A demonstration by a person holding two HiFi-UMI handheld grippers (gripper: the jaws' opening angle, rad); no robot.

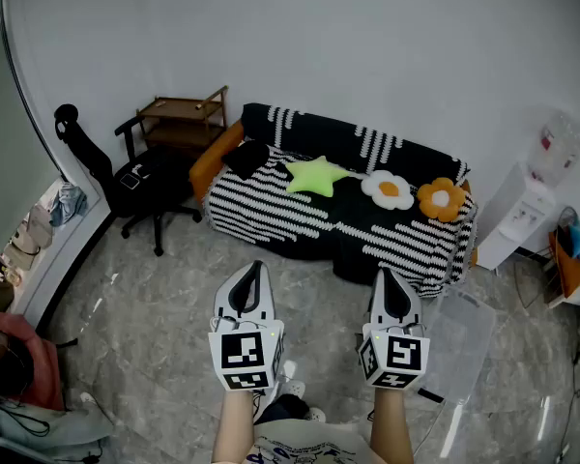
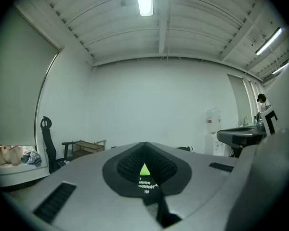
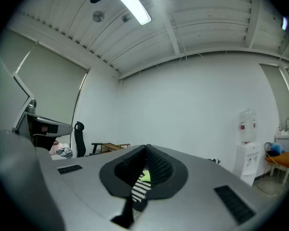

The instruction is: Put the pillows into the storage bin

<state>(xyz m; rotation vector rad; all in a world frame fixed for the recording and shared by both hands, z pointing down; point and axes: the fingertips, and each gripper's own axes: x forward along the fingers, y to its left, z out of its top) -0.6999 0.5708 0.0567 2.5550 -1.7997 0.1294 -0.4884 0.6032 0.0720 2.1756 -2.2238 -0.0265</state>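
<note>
Blending into floor (image 1: pixel 155 341): clear storage bin (image 1: pixel 469 332)

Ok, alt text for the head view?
Left gripper and right gripper, shut and empty, face a striped sofa with a green star pillow, white flower pillow and orange flower pillow; a clear storage bin stands at right.

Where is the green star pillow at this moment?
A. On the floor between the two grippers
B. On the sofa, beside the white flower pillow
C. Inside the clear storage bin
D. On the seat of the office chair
B: the head view shows the green star pillow lying on the striped sofa, just left of the white flower pillow.
</note>
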